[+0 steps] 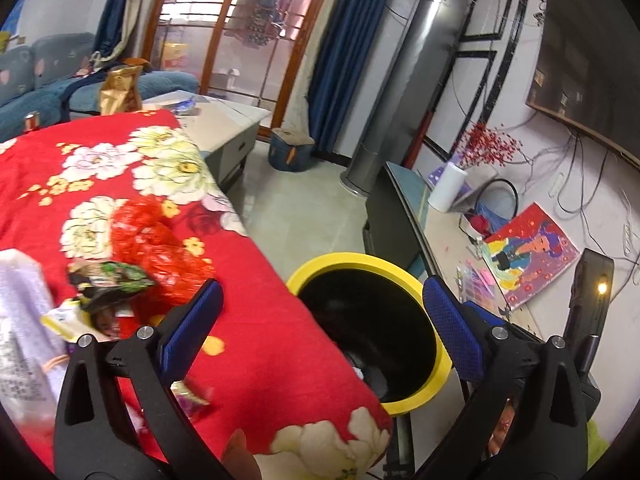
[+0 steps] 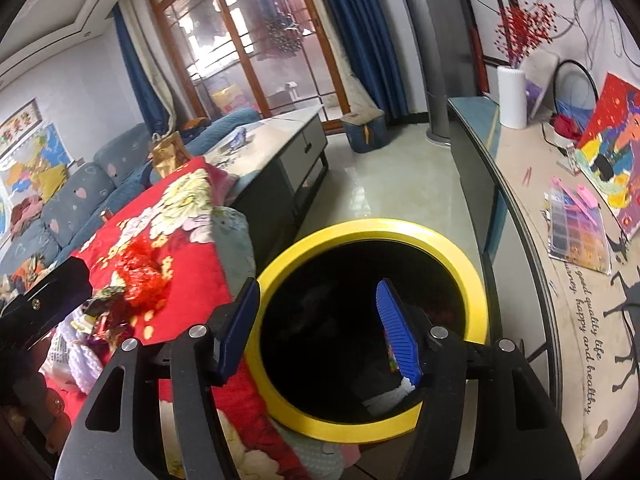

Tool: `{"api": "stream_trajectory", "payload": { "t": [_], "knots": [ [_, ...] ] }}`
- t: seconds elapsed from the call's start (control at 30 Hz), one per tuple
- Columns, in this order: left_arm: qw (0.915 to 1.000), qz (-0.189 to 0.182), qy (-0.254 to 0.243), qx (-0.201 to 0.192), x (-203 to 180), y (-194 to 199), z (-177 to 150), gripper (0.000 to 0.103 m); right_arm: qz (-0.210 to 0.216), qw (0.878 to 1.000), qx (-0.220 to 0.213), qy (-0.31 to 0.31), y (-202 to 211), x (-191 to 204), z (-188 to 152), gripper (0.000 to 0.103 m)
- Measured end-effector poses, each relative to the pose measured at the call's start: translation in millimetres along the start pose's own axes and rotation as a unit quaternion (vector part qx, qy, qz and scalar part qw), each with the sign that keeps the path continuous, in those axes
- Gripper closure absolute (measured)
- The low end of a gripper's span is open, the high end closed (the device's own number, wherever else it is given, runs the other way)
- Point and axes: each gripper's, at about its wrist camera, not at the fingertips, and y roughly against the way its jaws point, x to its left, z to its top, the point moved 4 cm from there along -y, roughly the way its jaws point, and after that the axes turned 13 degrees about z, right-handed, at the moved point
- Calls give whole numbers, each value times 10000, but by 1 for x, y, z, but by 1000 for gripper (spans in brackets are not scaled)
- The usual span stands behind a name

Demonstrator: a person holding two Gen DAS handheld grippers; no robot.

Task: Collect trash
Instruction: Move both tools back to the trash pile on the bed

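A trash bin with a yellow rim [image 1: 352, 261] [image 2: 372, 226] and black inside stands beside the table with the red flowered cloth [image 1: 256, 280] [image 2: 188, 264]. On the cloth lie a crumpled red plastic bag [image 1: 156, 240] [image 2: 142, 272], a dark green wrapper [image 1: 116, 280] [image 2: 104, 300], a yellow-white packet [image 1: 64, 320] and a small purple wrapper [image 1: 192, 396]. My left gripper [image 1: 320, 320] is open and empty over the table edge and bin. My right gripper [image 2: 320, 324] is open and empty, right above the bin's mouth. White trash [image 2: 390, 398] lies inside the bin.
A white knitted cloth [image 1: 20, 320] lies at the table's left. A long cabinet [image 2: 532, 264] with a painting [image 1: 532, 256], bead box and white vase [image 2: 511, 98] runs along the right. A grey coffee table [image 2: 280, 148], blue sofa and blue stool [image 2: 366, 130] stand behind.
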Motion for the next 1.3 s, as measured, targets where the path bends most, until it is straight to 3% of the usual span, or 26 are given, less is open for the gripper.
{"api": "stream_trajectory", "payload": {
  "t": [0.67, 1.3],
  "knots": [
    [9931, 797, 707, -487, 101, 55, 5, 11, 819, 9917, 189, 970, -11, 117, -8, 40],
    [9802, 1366, 1316, -570, 186, 93, -8, 11, 1500, 9727, 689, 1631, -32, 198, -40, 38]
  ]
}}
